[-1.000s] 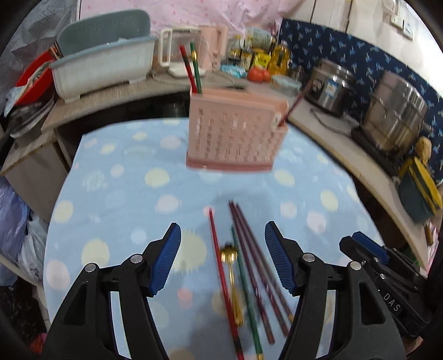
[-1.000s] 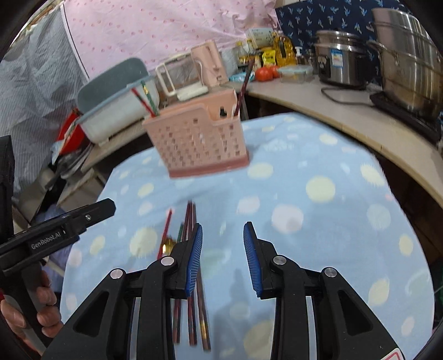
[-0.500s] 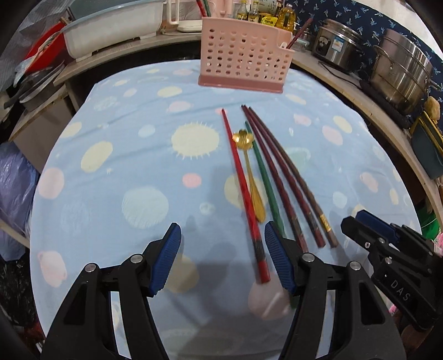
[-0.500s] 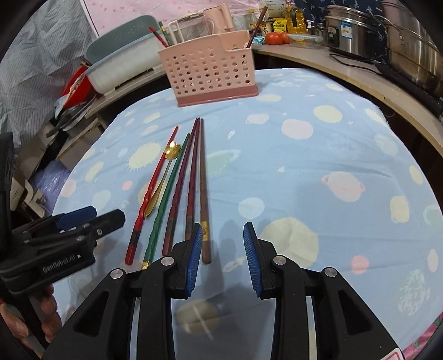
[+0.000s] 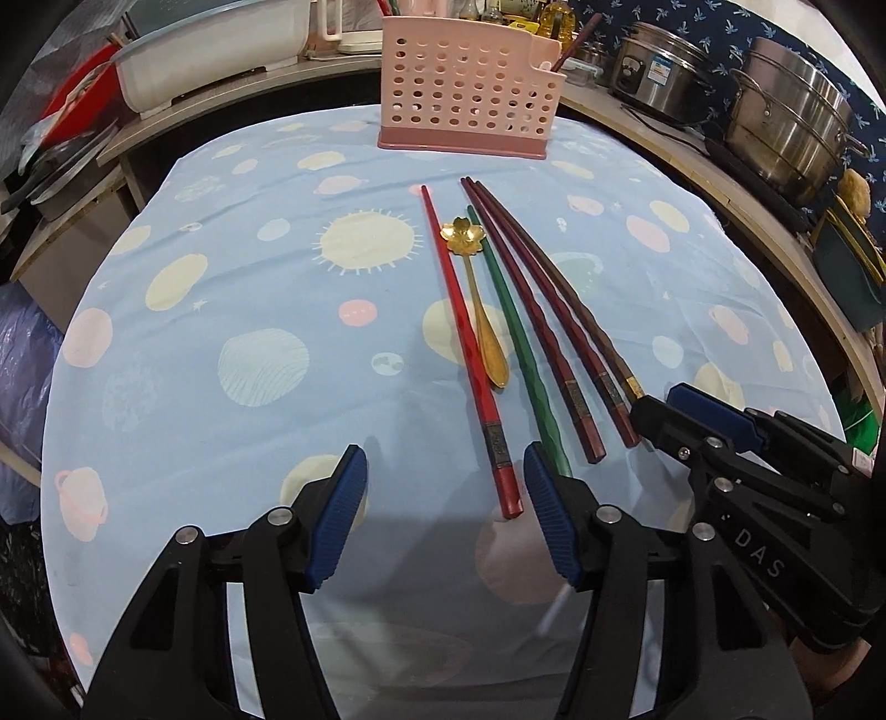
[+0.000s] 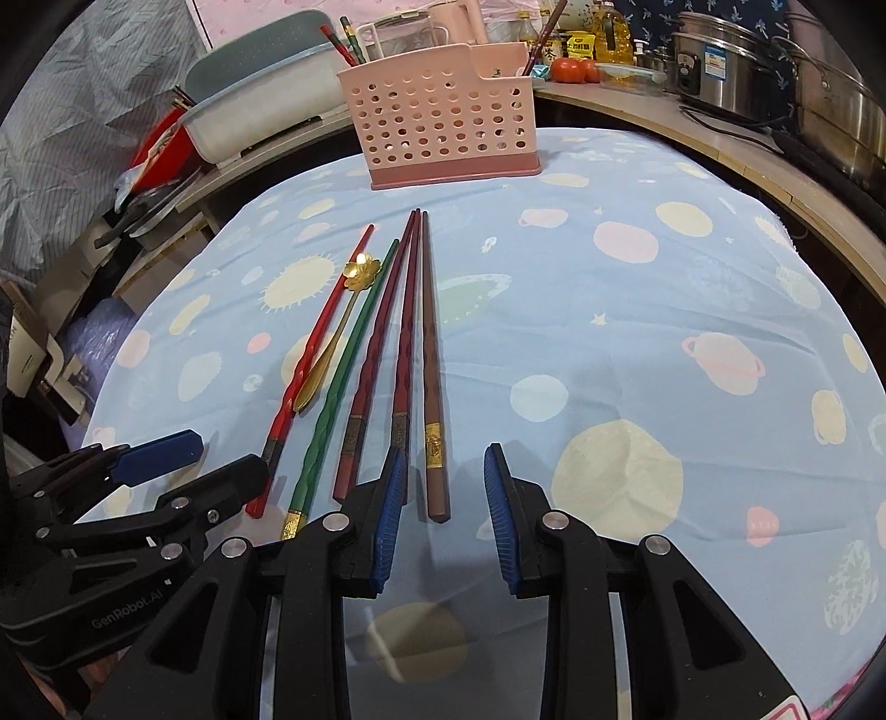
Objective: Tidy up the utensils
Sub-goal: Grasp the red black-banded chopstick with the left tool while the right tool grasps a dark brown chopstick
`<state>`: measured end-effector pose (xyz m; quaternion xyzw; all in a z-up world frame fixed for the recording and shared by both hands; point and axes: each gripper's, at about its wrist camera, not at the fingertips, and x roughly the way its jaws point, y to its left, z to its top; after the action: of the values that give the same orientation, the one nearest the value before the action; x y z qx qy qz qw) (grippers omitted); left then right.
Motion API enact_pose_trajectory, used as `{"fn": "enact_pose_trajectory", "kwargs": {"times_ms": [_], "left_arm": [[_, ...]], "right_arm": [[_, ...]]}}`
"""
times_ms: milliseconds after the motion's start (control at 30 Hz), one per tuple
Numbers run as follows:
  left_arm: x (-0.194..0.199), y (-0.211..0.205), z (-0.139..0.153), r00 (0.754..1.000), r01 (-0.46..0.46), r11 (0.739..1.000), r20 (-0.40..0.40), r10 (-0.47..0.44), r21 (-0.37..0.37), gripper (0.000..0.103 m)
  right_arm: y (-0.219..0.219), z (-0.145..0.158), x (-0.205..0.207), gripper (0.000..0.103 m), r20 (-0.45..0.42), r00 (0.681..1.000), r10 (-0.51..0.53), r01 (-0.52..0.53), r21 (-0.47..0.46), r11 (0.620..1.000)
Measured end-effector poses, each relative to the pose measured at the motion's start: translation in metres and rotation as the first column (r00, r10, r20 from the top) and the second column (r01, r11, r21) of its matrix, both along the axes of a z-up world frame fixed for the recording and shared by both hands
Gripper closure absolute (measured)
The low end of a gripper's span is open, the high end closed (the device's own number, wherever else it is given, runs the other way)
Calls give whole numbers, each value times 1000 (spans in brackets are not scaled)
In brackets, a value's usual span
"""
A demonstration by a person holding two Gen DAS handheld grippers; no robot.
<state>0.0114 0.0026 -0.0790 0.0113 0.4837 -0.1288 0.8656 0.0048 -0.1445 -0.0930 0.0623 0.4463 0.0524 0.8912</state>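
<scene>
on the planet-print blue tablecloth [image 5: 232,310] six utensils lie loose in a close fan, tips toward the holder. from left to right in the left wrist view: a red chopstick [image 5: 468,354], a gold flower-bowled spoon [image 5: 480,310] tucked just beside it, a green chopstick [image 5: 518,343], two dark red chopsticks [image 5: 540,327], and a brown chopstick [image 5: 576,310] with a gold band near its thick end. all six are unsorted, so most of the task looks to be left.

beyond their tips stands the pink perforated utensil holder [image 5: 468,83], upright at the far edge of the cloth. a few sticks already stand in it: a red and a green chopstick at its left end [image 6: 346,36] and a dark one [image 6: 545,33] in the lower right compartment. that part looks done.

the left gripper [image 5: 446,498] hovers low over the near ends, its jaws half spread and just now narrowing, with the butt of the red chopstick lying between them but not pinched. the right gripper [image 6: 443,487] hangs to its right, jaws narrow yet apart, bracketing the thick end of the brown chopstick without pressing it. neither carries anything; my guess is that two pickups are about to begin.
</scene>
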Motion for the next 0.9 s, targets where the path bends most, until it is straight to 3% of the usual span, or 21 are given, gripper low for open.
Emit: {"fn": "enact_pose_trajectory", "kwargs": {"times_ms": [133,233,300,433,500,600,900], "left_arm": [[-1,-4,-4,1000,7,1000,0,-7,12,54],[-2,-6,-5,1000,12,1000,7,-12,13,59],[-1,-6,-5,1000,12,1000,12,-13,14,66],[-1,-6,-5,1000,14,1000,18,-14,19,72],[-1,-7,-6,1000,17,1000,22,-18,24,84],[-1,-6,-6,1000,22,1000,22,-22,23,93],[-2,-2,-5,1000,26,1000,7,-26,-9,96]], "right_arm": [[1,-1,1,77,3,1000,4,-4,-3,1000],[1,-1,1,79,2,1000,3,-3,1,1000],[0,-2,1,86,-3,1000,0,0,-3,1000],[0,-4,1,88,-11,1000,-1,1,-7,1000],[0,-4,1,88,-11,1000,-1,1,-8,1000],[-1,-5,1,89,-11,1000,-2,1,-8,1000],[-4,-4,-2,95,-13,1000,-5,5,0,1000]]}}
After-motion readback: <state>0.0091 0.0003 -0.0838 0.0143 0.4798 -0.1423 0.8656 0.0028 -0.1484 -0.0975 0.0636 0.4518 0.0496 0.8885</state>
